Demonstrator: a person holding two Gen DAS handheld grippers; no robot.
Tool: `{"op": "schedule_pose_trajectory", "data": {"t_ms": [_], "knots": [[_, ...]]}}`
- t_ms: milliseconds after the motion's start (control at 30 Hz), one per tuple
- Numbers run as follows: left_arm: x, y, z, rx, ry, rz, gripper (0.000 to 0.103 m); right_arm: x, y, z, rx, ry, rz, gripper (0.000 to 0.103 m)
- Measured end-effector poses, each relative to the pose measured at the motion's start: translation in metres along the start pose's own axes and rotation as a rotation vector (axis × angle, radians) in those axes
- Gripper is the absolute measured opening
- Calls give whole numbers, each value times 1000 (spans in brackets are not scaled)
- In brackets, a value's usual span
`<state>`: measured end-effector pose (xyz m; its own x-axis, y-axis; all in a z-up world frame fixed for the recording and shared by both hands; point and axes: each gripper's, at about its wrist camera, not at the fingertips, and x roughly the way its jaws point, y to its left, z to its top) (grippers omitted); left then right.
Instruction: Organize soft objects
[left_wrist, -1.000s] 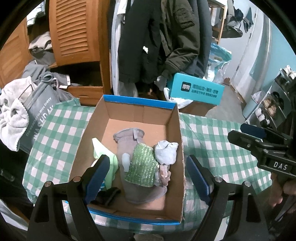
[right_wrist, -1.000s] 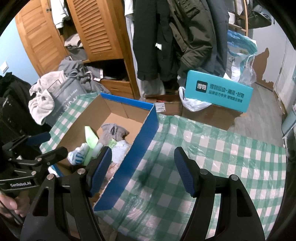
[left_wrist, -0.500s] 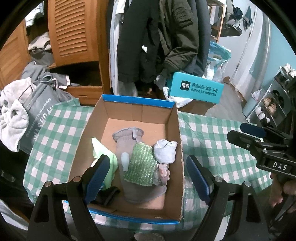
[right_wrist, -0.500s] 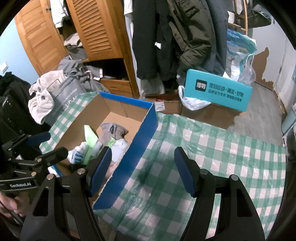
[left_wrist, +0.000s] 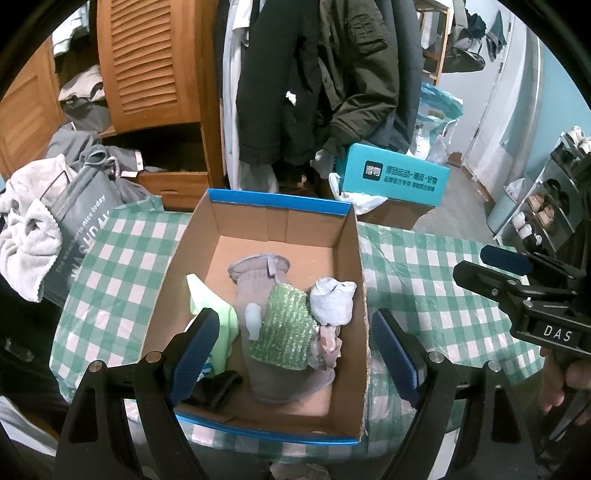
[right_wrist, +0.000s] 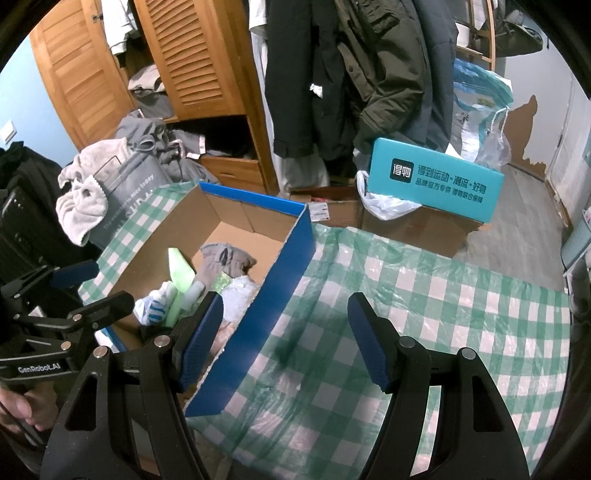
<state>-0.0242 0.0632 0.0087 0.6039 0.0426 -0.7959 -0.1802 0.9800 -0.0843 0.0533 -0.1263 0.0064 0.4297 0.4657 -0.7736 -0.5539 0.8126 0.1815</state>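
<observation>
A grey sock (left_wrist: 273, 295) lies along the floor of the open cardboard box (left_wrist: 266, 221), with a green knitted cloth (left_wrist: 284, 328) draped over it, a pale balled sock (left_wrist: 332, 301) to its right and a light green cloth (left_wrist: 210, 306) at its left; the box rests on a green checked tablecloth (right_wrist: 424, 314); the left gripper (left_wrist: 295, 343) hangs above the box's near end, jaws spread and empty; the right gripper (right_wrist: 286, 336) hovers over bare cloth right of the box, jaws likewise apart, gripping nothing.

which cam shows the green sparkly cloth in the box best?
Left wrist view: the green sparkly knitted cloth lies fully visible on the grey sock, mid-box. In the right wrist view only a green sliver peeks out behind the gripper's finger and the blue box wall.
</observation>
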Motion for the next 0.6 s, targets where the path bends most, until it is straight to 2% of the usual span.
{"op": "schedule_pose_trajectory", "data": {"t_ms": [600], "knots": [[-1,-3,2,19,-13,37,86,1,1,-1,-2,4,0,69]]}}
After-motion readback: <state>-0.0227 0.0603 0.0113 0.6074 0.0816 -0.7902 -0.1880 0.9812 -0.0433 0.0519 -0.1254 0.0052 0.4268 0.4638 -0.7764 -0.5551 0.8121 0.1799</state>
